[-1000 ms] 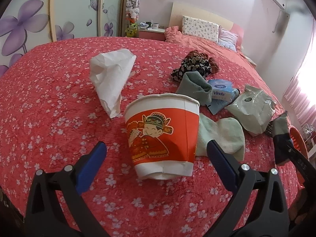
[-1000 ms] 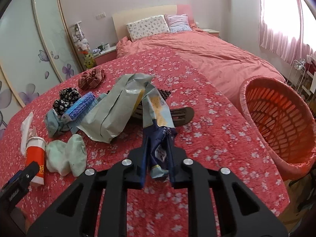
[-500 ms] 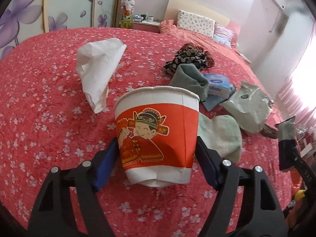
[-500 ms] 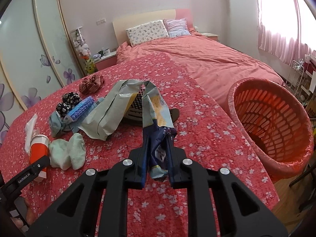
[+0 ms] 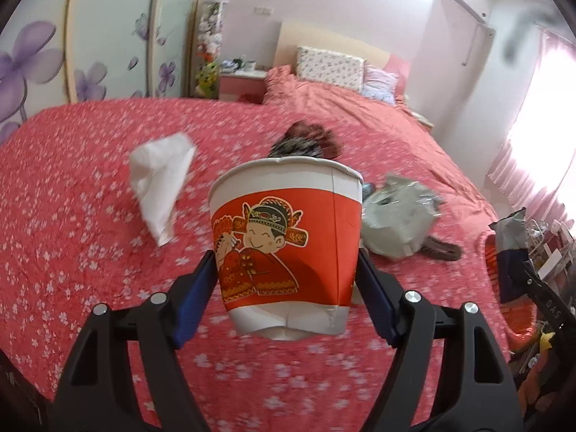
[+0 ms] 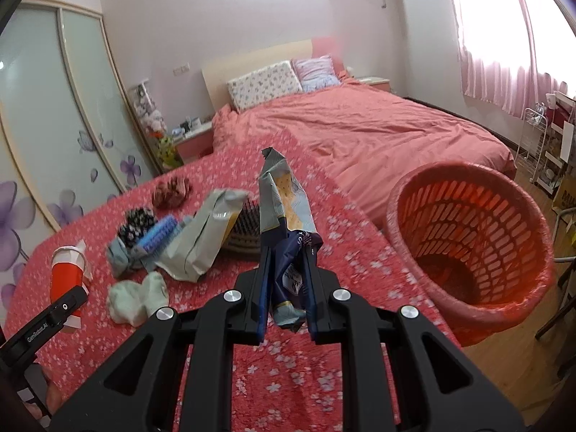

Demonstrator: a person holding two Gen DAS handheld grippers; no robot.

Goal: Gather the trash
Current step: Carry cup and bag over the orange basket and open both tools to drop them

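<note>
My left gripper [image 5: 286, 270] is shut on a red and white paper cup [image 5: 288, 237] with a cartoon figure and holds it above the red flowered bedspread; the cup also shows in the right wrist view [image 6: 66, 280]. My right gripper [image 6: 289, 280] is shut on a crumpled blue and grey snack wrapper [image 6: 284, 216], lifted above the bed, left of the red plastic basket [image 6: 471, 252]. A white crumpled tissue [image 5: 162, 180] lies on the bed left of the cup. A grey-green plastic bag [image 6: 201, 241] lies mid-bed.
Pale green socks [image 6: 136, 295], a blue tissue pack [image 6: 158, 234], dark scrunchies [image 6: 138, 217] and a hairbrush [image 6: 246, 230] lie on the bedspread. The basket stands off the bed's right edge on a wood floor. A pink bed [image 6: 360, 133] is behind.
My left gripper closed on the cup and lifted it off the bed. My right gripper carried the wrapper up and toward the basket.
</note>
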